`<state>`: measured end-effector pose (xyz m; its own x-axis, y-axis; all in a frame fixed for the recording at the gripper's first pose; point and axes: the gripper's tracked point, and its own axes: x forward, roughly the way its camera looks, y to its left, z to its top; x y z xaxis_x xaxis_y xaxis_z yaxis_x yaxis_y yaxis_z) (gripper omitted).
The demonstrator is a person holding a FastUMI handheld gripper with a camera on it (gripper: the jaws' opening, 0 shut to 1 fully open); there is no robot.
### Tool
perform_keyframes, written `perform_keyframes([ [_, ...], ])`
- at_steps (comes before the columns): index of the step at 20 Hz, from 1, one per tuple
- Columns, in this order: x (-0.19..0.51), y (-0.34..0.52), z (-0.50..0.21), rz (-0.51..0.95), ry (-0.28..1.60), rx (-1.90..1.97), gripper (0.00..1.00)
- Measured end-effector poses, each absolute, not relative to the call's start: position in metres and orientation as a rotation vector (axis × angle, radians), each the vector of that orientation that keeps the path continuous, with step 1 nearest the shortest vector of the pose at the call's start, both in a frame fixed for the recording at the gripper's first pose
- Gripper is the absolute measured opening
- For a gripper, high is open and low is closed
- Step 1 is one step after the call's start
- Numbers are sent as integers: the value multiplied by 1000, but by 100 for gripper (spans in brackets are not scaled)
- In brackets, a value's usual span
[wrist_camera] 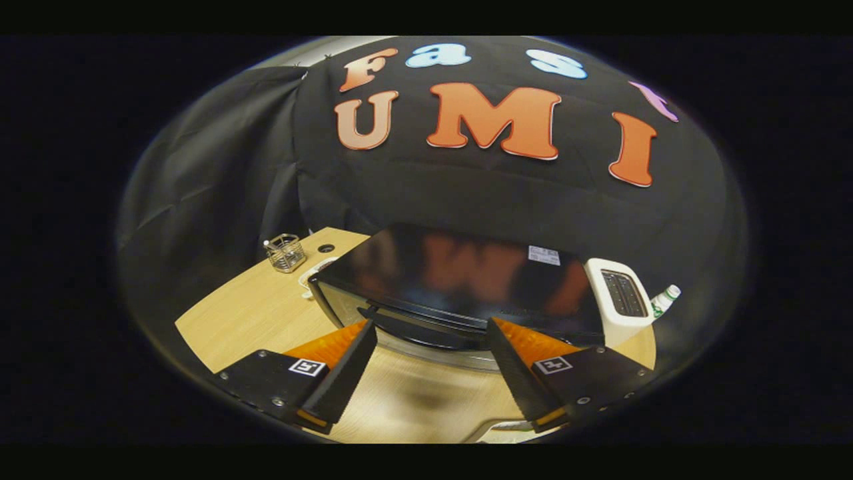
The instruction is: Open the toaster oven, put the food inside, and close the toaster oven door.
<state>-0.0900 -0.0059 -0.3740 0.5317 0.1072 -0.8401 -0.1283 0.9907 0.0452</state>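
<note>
Nearest, gripper [430, 353]: fingers spread wide, holding nothing. Just ahead, toaster oven [460, 280] on wooden table [240, 313], door shut; its handle [420, 319] runs left to right across the gap between the fingertips. Far left: wire basket [285, 252]. Far right: white toaster [620, 297], bottle [665, 300].

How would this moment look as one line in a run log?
gripper: open, holding nothing | toaster oven: door shut, handle just ahead between fingers | food: not loaded

Glossy black toaster oven [460, 280] just ahead of spread fingers of gripper [430, 337]; pale wood-grain table [246, 307] beneath; white toaster [620, 300] beyond right finger; silvery wire basket [285, 252] beyond left finger.
</note>
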Motion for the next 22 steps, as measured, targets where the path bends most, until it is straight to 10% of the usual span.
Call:
perform_keyframes([
  [22,-83,-17,-376,-163,843,140,75],
])
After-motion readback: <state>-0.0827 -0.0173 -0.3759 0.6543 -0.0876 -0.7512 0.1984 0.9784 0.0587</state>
